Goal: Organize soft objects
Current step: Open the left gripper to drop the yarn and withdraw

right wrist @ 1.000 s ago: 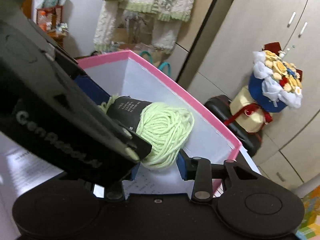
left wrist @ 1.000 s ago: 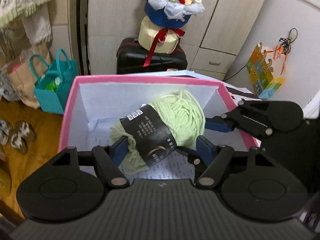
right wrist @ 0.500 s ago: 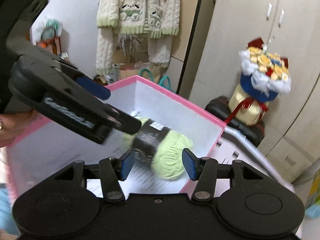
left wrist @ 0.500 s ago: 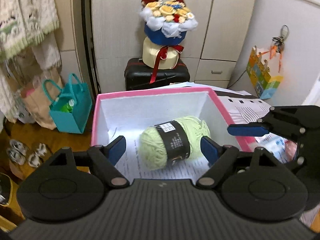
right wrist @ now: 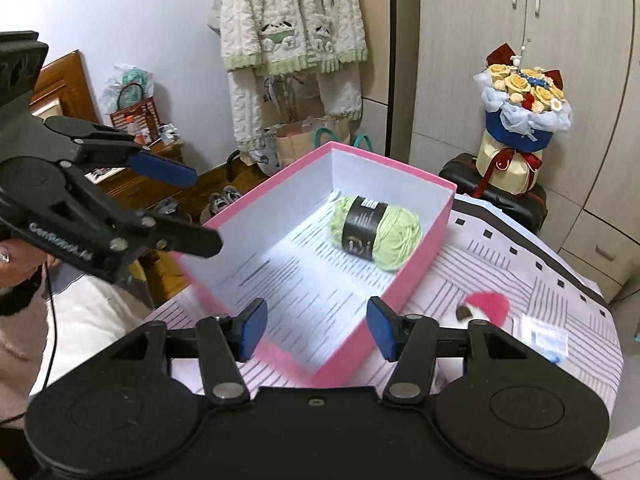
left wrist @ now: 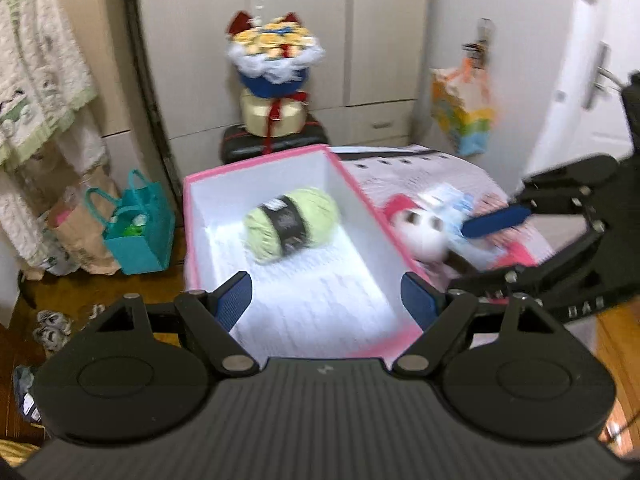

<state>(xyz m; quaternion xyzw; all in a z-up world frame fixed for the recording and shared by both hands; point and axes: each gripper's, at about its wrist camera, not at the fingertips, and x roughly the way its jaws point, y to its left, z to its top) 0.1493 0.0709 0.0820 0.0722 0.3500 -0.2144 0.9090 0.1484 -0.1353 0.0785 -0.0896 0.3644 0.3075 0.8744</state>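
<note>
Pink-walled and white inside, a storage box (right wrist: 424,236) sits at the centre of both wrist views on a striped cloth (right wrist: 520,272), holding one item so far: a pale green yarn ball (right wrist: 378,236) with a black paper band. The skein lies on its side on the printed lining toward the box's far end, touching no tool, which suggests it has already been sorted away.

Both handheld tools hang above the near end of the box, tilted downward. The left gripper (left wrist: 326,304), across the lower centre of its own view and at the left edge of the right wrist view, has its blue pads spread wide with only the box floor behind them. The right gripper (right wrist: 314,330) has jaws that are opening, with nothing between them. A hand (right wrist: 12,256) shows at the far left edge of the right wrist view, behind the left tool.

Right of the box, in the blurred left wrist view, a white and pink plush toy (left wrist: 424,232) lies on the cloth beside a small clear packet (right wrist: 546,338), probably the next soft item to be boxed. A flower bouquet (right wrist: 524,100) stands on a dark suitcase (right wrist: 504,200) at upper right, and a knitted garment (right wrist: 292,16) hangs at top centre.
</note>
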